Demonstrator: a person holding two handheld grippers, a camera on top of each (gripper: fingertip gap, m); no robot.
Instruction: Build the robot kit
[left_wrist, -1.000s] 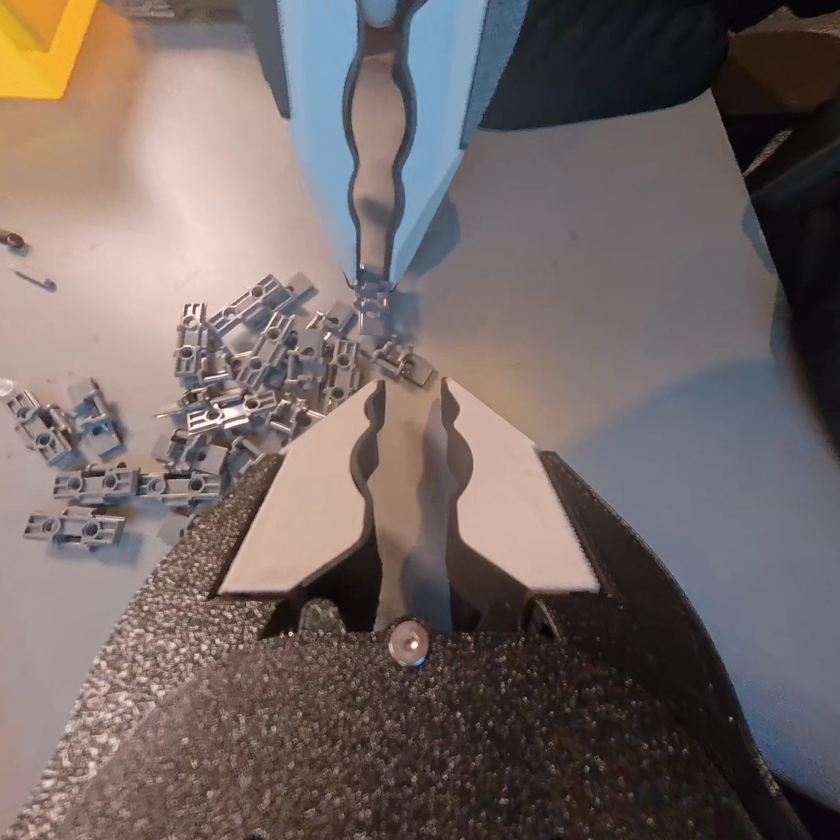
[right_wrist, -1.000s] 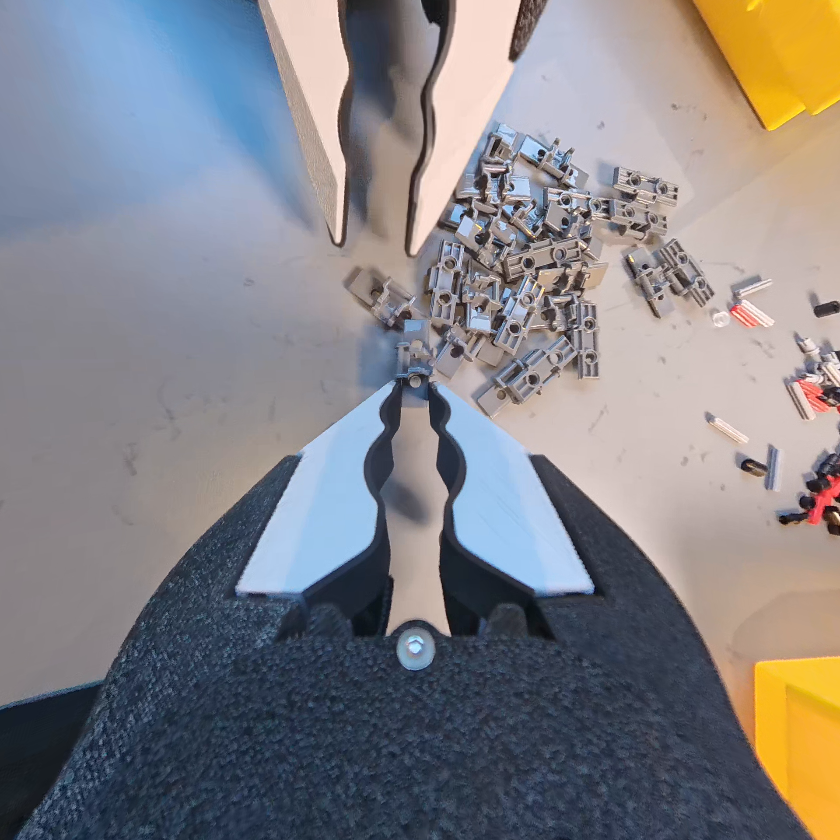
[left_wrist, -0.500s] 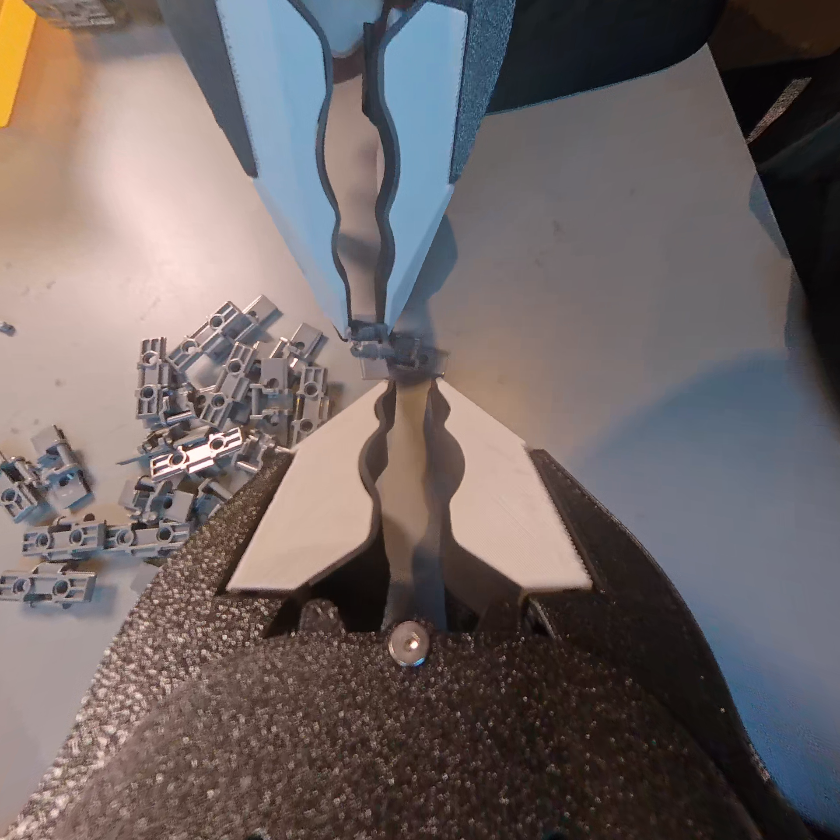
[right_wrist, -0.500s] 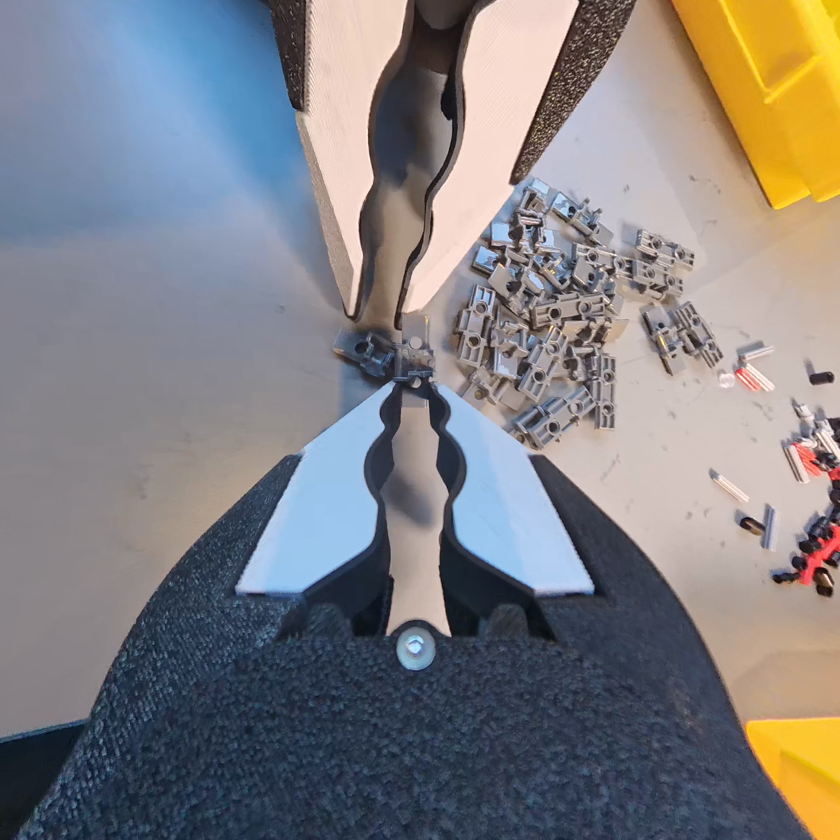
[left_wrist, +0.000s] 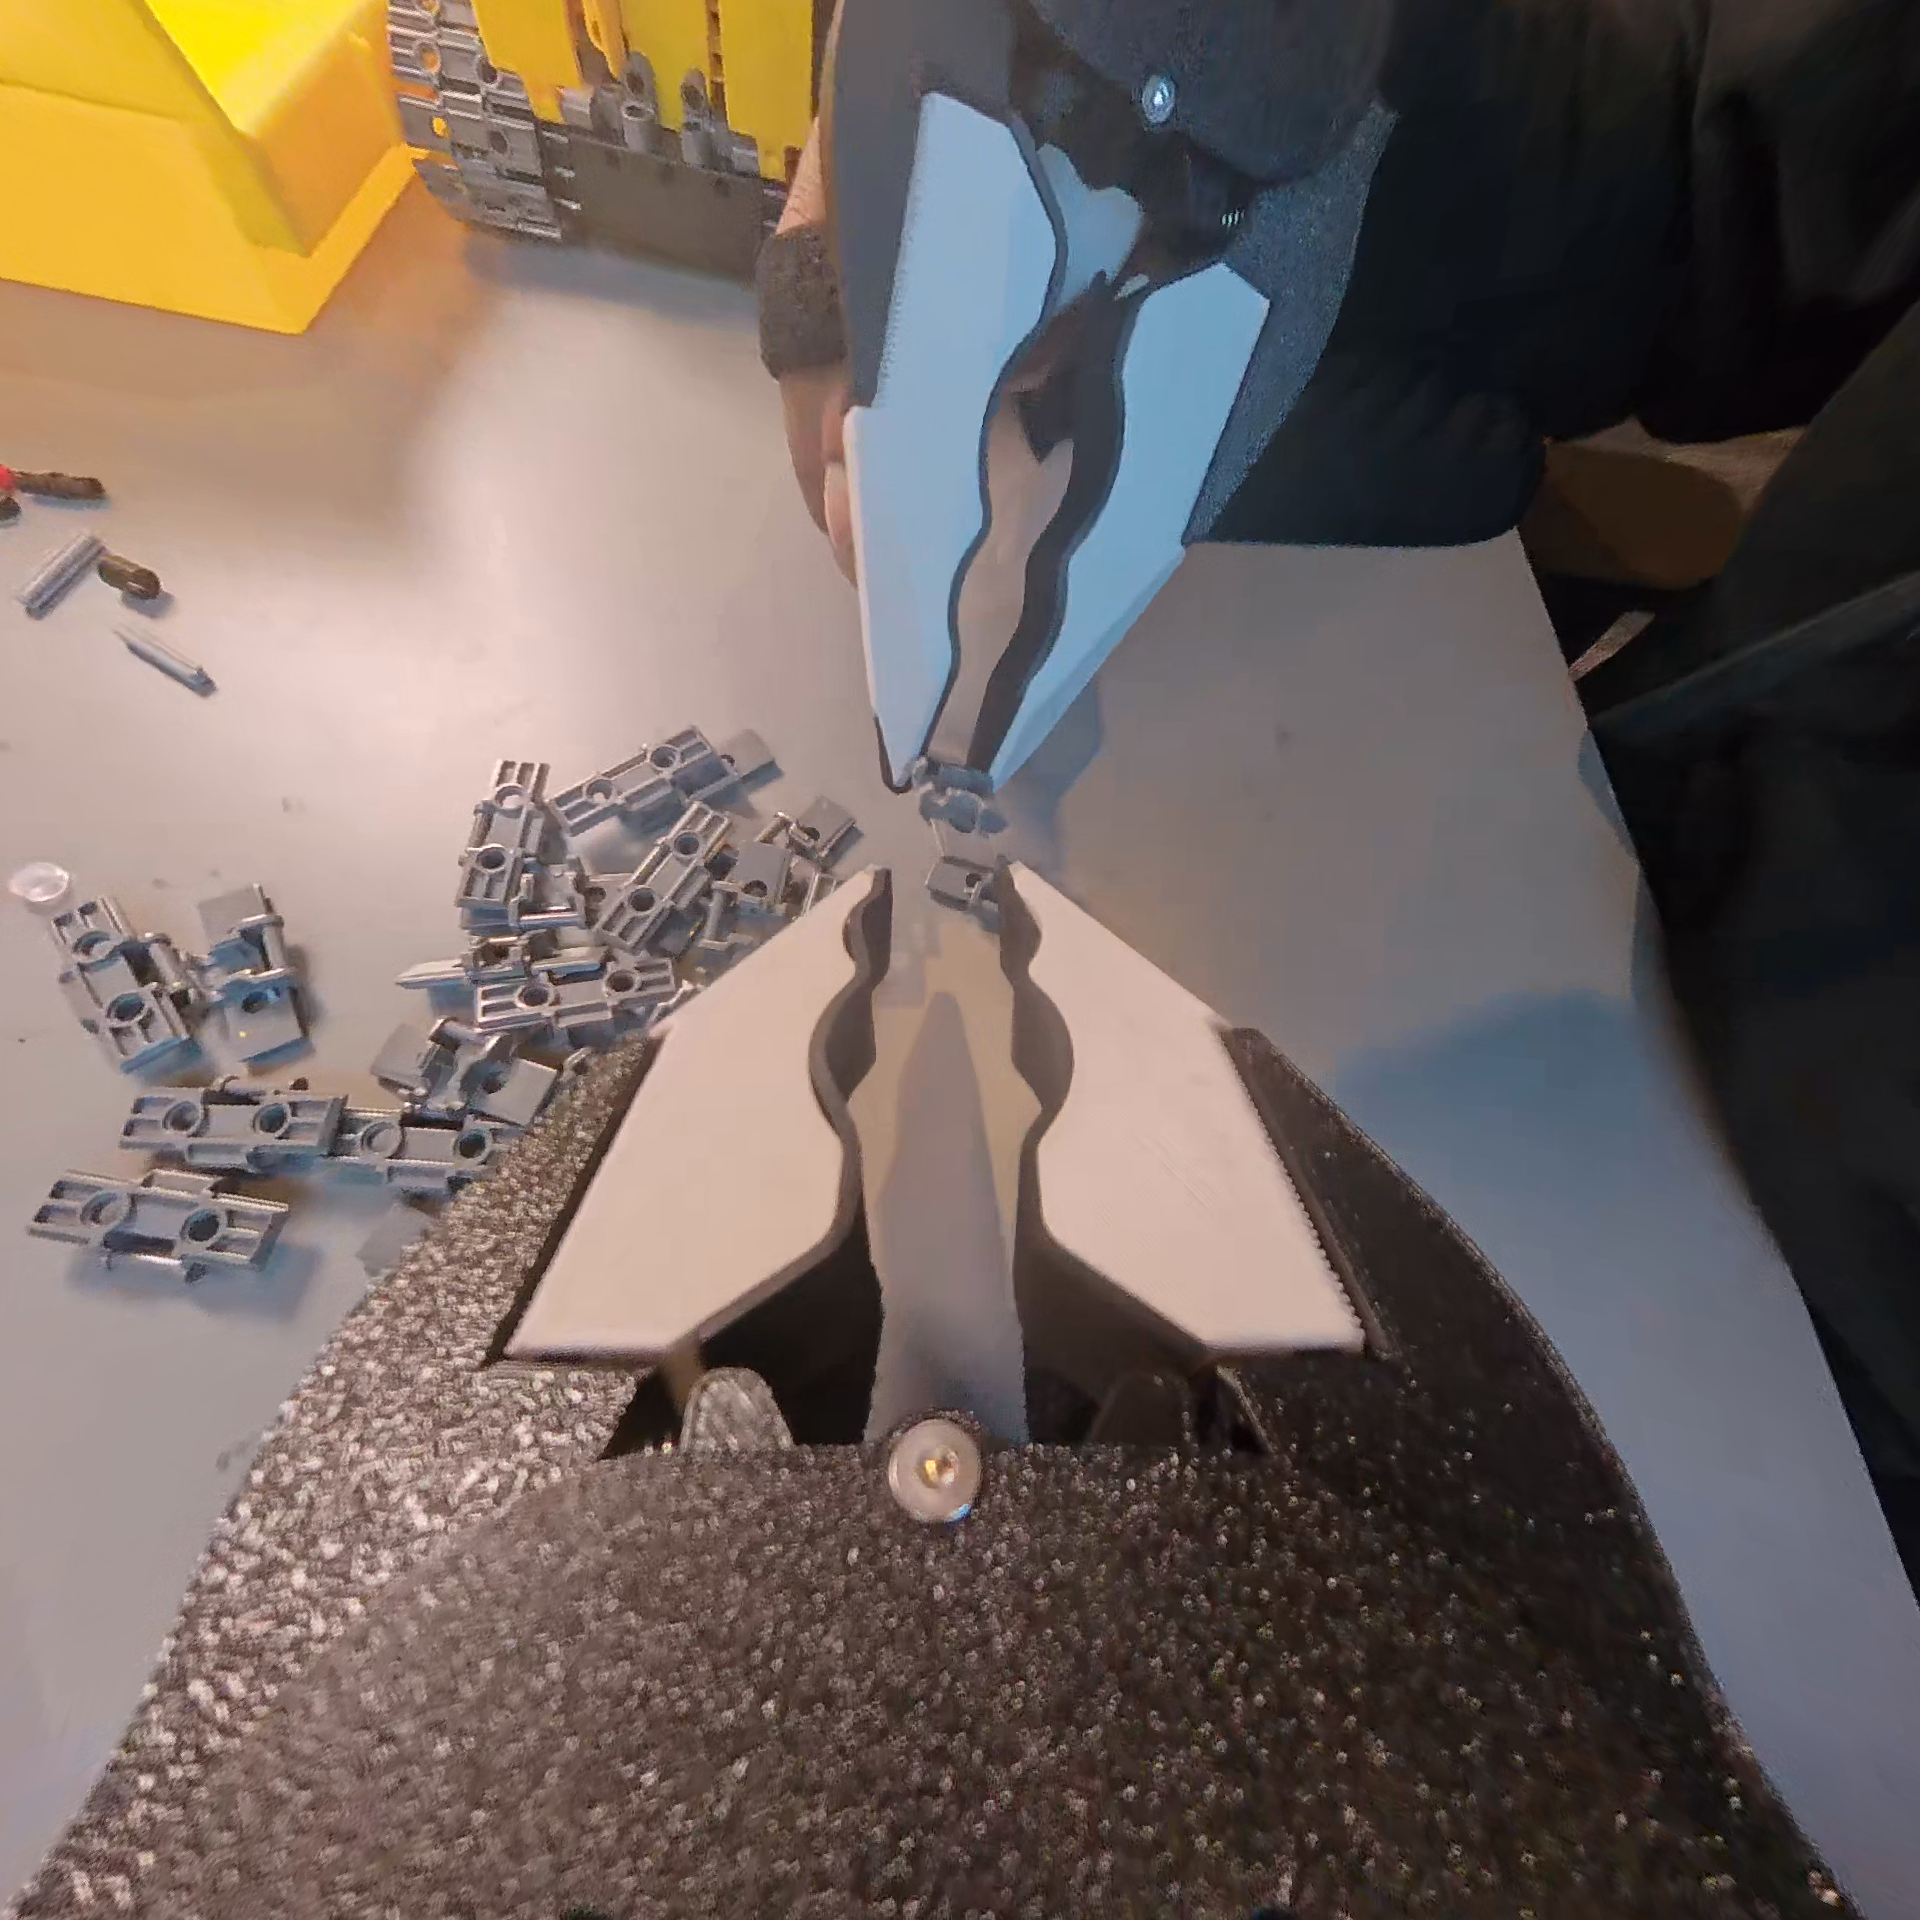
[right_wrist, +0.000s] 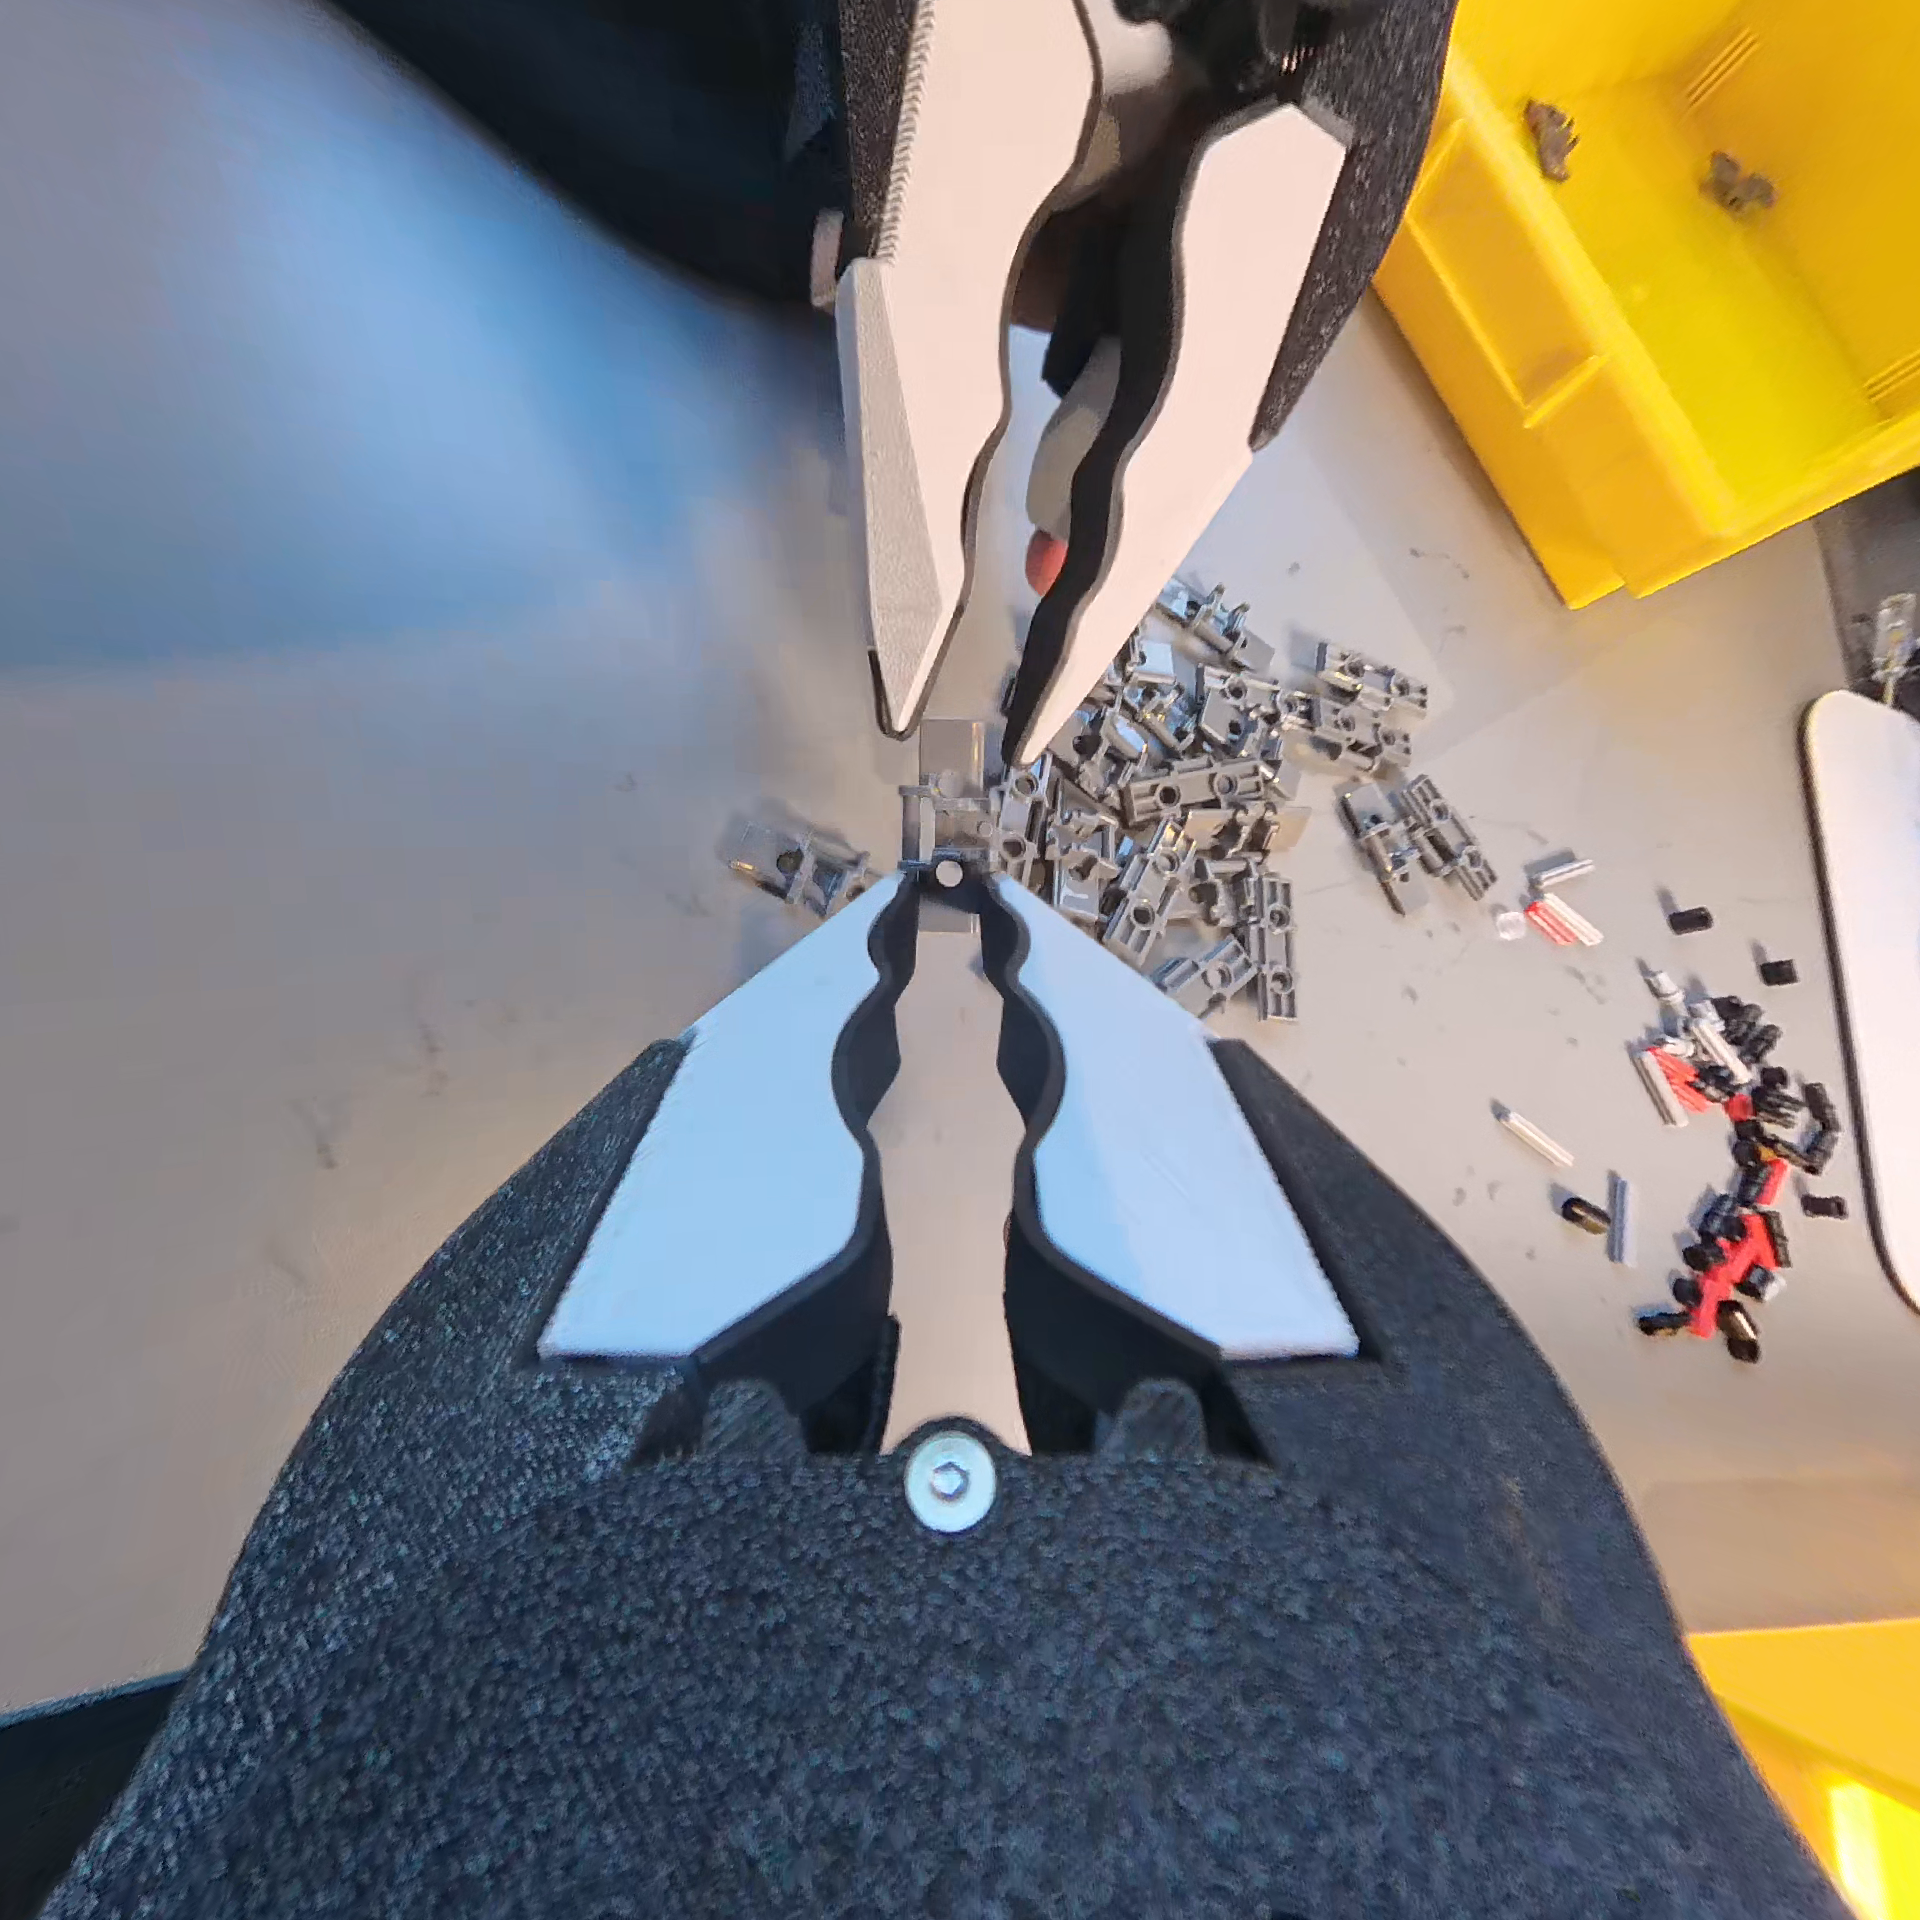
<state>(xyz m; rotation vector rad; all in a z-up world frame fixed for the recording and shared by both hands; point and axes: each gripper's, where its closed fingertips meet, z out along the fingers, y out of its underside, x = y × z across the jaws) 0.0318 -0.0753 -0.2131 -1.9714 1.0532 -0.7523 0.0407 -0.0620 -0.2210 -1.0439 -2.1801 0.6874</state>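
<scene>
Claws met tip to tip above the desk (left_wrist: 1299, 831). Right claw (right_wrist: 945, 883) was pinched shut on a grey part (right_wrist: 943, 831) whose long axis ran straight toward the left claw (left_wrist: 940, 883). Left claw stood slightly open, its tips flanking that part's far end, beside the pile (right_wrist: 1164, 821).

Two grippers meet tip to tip above a table (left_wrist: 1299, 748), the right gripper (right_wrist: 943, 885) pinching a small piece (right_wrist: 943, 831); a pile of pieces (right_wrist: 1174, 810) lies beside them, bins (right_wrist: 1662, 312) behind.
</scene>
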